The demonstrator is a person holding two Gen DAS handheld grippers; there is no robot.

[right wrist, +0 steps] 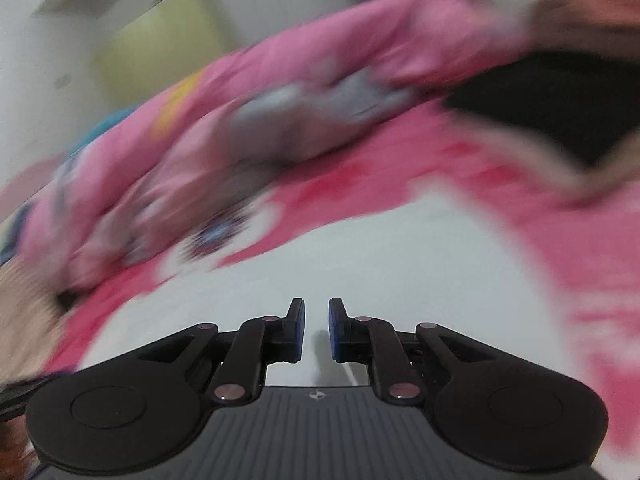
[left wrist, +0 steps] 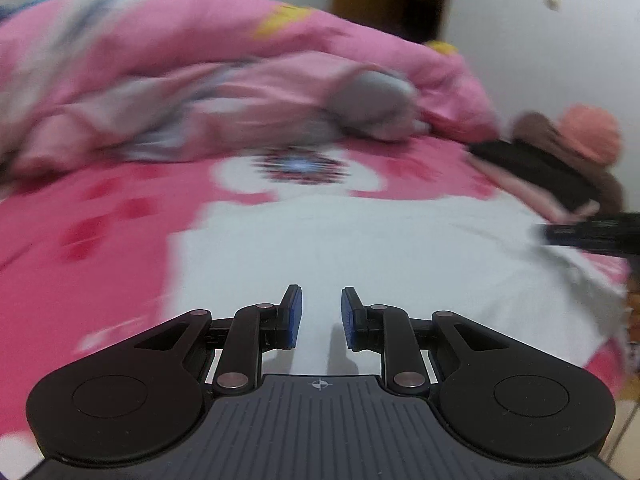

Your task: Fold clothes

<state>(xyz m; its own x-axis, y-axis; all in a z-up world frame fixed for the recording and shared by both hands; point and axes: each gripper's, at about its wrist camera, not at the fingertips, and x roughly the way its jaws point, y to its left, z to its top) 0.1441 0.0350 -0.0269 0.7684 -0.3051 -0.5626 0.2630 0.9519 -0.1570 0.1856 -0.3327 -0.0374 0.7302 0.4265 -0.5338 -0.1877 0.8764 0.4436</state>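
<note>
While both grippers hang over the white garment with nothing in them, your risk is a missed or doubled grab.

Nearest you, the left gripper (left wrist: 321, 312) has its fingers a little apart with only bare cloth showing between them, and the right gripper (right wrist: 316, 328) stands narrower, also pinching nothing. The white garment (left wrist: 360, 248) lies spread flat on the pink bed sheet (left wrist: 80, 216); if you dive onto its middle, fingers this close together will likely skate over it or drag up the sheet as well. Both views are blurred, so an edge picked now could be misjudged. Beyond the garment, the heaped pink quilt (left wrist: 200, 60) and the dark clothes (left wrist: 552, 168) beside it leave little room; a fold swept that way could snag them.
</note>
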